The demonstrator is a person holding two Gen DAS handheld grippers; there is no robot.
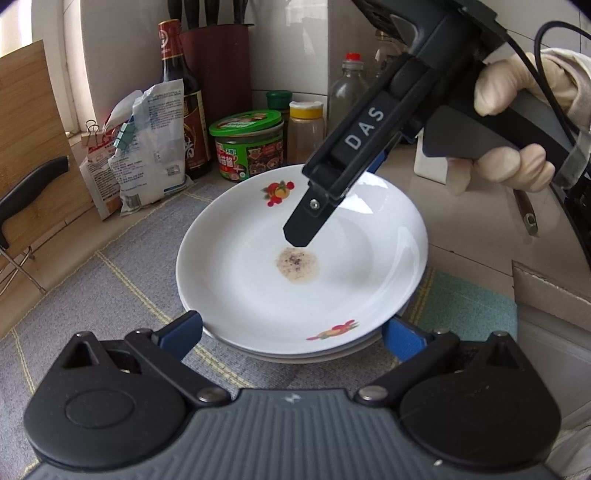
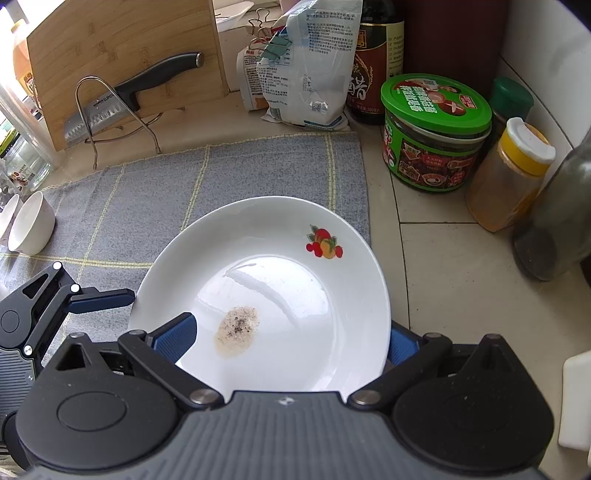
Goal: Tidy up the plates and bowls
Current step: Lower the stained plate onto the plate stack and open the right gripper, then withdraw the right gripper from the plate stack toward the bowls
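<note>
Two or three white glazed plates sit stacked on the grey woven mat (image 1: 110,288) in the left wrist view, the top plate (image 1: 295,266) stained; the left hand-held gripper (image 1: 291,334) gapes wide by its near rim.

Seen from the right wrist, the right hand-held gripper (image 2: 291,341) seems to pinch that plate's rim, likely seating it; small white bowls (image 2: 29,225) wait beyond the plate's left edge.

White tiled wall (image 1: 295,44), beige tiled counter (image 2: 454,280), daylight from window (image 1: 14,33) at left.
</note>
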